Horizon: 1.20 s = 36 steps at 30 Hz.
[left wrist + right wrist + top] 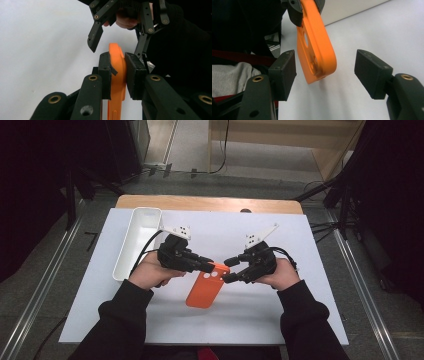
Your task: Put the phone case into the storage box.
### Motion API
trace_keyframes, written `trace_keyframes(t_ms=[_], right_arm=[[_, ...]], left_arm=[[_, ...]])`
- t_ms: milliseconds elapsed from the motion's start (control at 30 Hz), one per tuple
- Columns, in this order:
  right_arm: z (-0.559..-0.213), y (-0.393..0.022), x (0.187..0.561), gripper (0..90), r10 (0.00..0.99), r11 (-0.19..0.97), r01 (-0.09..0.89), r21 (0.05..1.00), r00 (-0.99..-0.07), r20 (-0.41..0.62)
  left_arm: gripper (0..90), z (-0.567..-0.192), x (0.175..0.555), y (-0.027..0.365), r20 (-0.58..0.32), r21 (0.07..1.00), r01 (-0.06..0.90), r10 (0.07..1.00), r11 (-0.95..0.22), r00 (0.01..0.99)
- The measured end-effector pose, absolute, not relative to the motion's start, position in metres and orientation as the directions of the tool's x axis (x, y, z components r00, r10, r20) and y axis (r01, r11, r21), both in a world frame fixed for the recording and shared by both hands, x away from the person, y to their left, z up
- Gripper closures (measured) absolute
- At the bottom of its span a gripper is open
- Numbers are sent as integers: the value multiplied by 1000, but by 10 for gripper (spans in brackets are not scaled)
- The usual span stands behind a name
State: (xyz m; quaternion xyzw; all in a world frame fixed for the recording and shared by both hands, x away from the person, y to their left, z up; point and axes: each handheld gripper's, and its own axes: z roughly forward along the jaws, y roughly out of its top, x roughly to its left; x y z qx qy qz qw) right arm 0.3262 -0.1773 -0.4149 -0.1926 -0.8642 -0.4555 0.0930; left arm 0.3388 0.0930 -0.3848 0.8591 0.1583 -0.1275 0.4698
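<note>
Seen from the high view: orange, round-cornered, rubbery phone case (204, 289) held low over the white sheet-covered table (300, 285), near its middle, camera-cutout end up and away from the person. No brand, label or lettering legible anywhere on the case; just two pale round cutouts and a smaller hole near its top end.

Left gripper (206, 266), black, held in the left hand (150, 272): clamped on the upper left edge of the case. In the left gripper view, pads pressed flat on both faces of the thin orange wall (117, 72), which rises edge-on between them; a small strip of black pad lining peeling off the left pad.

Right gripper (228, 270), black, held in the right hand (280, 274): jaws apart, set on either side of the case's upper right corner. In the right gripper view, orange corner (319, 57) hanging between the two black pads, nearer the left pad, clear gap to the right one; contact with the left pad not certain. Pads not pressing.

Long white rectangular plastic tray (135, 242) lying at the left of the table, well apart from the case, just beyond the left hand. Grey three-cornered plates on top of both grippers bearing small dark dots, no readable text. Black sleeves (120, 320) entering from the bottom edge.
</note>
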Motion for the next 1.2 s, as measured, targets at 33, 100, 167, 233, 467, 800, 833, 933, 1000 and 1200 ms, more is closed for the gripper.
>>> trace_keyframes(t_ms=[33, 100, 167, 233, 467, 800, 833, 933, 1000, 1200], right_arm=[[-415, -177, 327, 358, 243, 512, 417, 751, -909, 339], [-416, -177, 328, 398, 232, 510, 422, 750, -906, 353], [-416, -178, 329, 408, 227, 507, 431, 747, -902, 366], [-417, -178, 329, 419, 214, 506, 426, 750, -904, 370], [-418, -178, 330, 491, 191, 503, 425, 752, -904, 382], [-422, -177, 332, 601, 161, 494, 428, 756, -900, 404], [-422, -177, 332, 609, 156, 489, 429, 759, -900, 408], [-423, -178, 333, 642, 142, 489, 424, 762, -901, 410], [-423, -178, 333, 657, 132, 487, 425, 763, -899, 417], [-424, -178, 333, 706, 102, 494, 412, 766, -902, 419]], left_arm=[[761, -385, 339, 93, -369, 767, 393, 153, -508, 917], [761, -385, 339, 92, -369, 765, 392, 151, -510, 917], [761, -386, 339, 91, -374, 764, 395, 149, -510, 915], [761, -386, 340, 91, -376, 764, 394, 145, -511, 915], [761, -388, 340, 90, -385, 762, 394, 129, -514, 914], [760, -388, 340, 90, -388, 762, 386, 111, -521, 915], [760, -388, 340, 90, -388, 762, 386, 111, -520, 915], [760, -388, 340, 89, -386, 764, 383, 108, -520, 916], [760, -389, 340, 89, -389, 765, 382, 101, -519, 916], [760, -389, 339, 88, -386, 765, 374, 91, -524, 918]])
